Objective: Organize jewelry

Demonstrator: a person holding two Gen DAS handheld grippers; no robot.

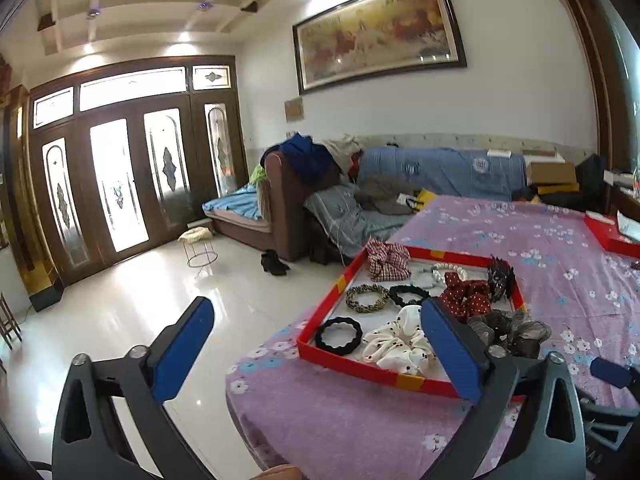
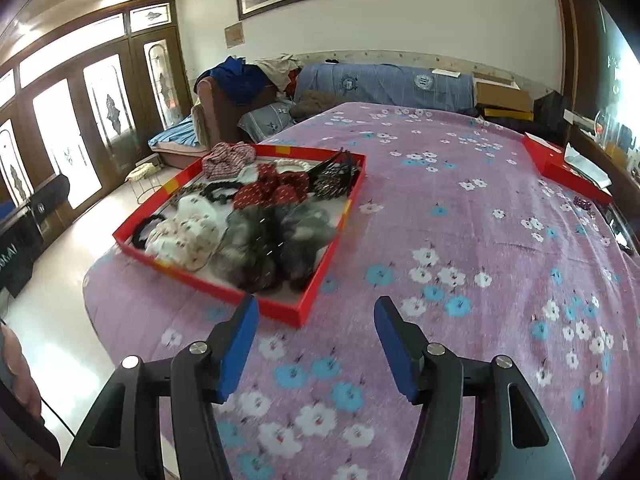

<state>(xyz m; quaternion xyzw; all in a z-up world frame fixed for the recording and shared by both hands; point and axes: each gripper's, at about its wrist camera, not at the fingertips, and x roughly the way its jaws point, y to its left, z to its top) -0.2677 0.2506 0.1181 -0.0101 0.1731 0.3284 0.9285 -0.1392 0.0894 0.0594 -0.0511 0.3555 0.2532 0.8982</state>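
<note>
Both the left claw (image 1: pixel 316 354) and right claw (image 2: pixel 316 350) are hanging open and empty near the red tray (image 2: pixel 312 302) of scrunchies on the table, probably between picks, needing a fresh target next

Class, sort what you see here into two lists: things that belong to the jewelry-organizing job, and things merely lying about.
Part of the job:
red tray
white dotted scrunchie
black hair tie
pearl bracelet
red dotted scrunchie

Lying about:
sofa
stool
cardboard box
black boots
</note>
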